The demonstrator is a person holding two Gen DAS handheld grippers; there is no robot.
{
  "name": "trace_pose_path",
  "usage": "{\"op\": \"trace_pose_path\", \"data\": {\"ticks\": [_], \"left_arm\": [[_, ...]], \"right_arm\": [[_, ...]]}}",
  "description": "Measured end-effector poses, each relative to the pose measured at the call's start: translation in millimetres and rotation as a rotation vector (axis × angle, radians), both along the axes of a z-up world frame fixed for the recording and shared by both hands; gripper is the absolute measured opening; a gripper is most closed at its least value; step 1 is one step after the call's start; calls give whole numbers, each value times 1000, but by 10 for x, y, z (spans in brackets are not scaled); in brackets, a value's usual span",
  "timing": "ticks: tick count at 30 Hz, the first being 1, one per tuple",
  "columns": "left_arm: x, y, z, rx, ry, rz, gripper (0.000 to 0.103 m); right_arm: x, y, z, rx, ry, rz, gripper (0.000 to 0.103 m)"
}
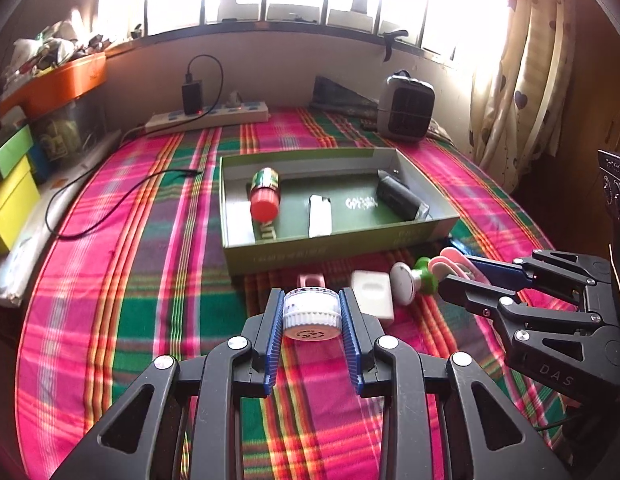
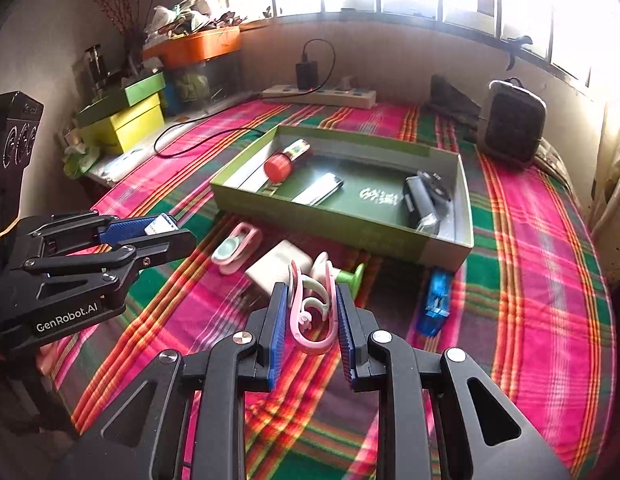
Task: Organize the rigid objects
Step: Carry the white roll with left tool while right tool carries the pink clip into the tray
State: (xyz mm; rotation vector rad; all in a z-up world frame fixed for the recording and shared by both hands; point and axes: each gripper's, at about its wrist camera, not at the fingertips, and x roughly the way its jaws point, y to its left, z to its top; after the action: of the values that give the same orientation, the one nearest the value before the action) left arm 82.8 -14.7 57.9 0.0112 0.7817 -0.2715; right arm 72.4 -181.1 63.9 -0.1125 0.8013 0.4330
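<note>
My left gripper (image 1: pixel 312 316) is shut on a small white-capped jar (image 1: pixel 310 314), held above the plaid cloth in front of the green box (image 1: pixel 330 254). My right gripper (image 2: pixel 312 316) is shut on a pink clip (image 2: pixel 310 320), right of the left gripper. The green box (image 2: pixel 350 224) holds a red-capped bottle (image 1: pixel 264 194), a white bar (image 1: pixel 320 216) and a dark case (image 1: pixel 402 198). On the cloth before the box lie a white block (image 1: pixel 374 292), a green-and-white knob (image 1: pixel 410 282), another pink clip (image 2: pixel 234 250) and a blue item (image 2: pixel 434 300).
A power strip with charger (image 1: pixel 208 116) and a small heater (image 1: pixel 406 106) stand at the back. A black cable (image 1: pixel 110 208) lies on the cloth at left. Yellow and green boxes (image 2: pixel 126 120) and an orange bin (image 2: pixel 194 46) stand along the left side.
</note>
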Motion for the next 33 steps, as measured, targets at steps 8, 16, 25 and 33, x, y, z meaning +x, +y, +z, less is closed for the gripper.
{"op": "trace_pose_path", "data": {"ticks": [8, 16, 25, 33], "left_arm": [[268, -45, 96, -14, 0, -14, 26], [575, -89, 192, -4, -15, -25, 26], [1062, -168, 166, -10, 18, -35, 26], [1424, -271, 79, -9, 56, -50, 26]], "right_arm": [[244, -79, 103, 1, -6, -26, 24], [517, -132, 192, 4, -6, -50, 24], [895, -110, 146, -10, 32, -58, 24], [1183, -94, -26, -21, 91, -63, 24]]}}
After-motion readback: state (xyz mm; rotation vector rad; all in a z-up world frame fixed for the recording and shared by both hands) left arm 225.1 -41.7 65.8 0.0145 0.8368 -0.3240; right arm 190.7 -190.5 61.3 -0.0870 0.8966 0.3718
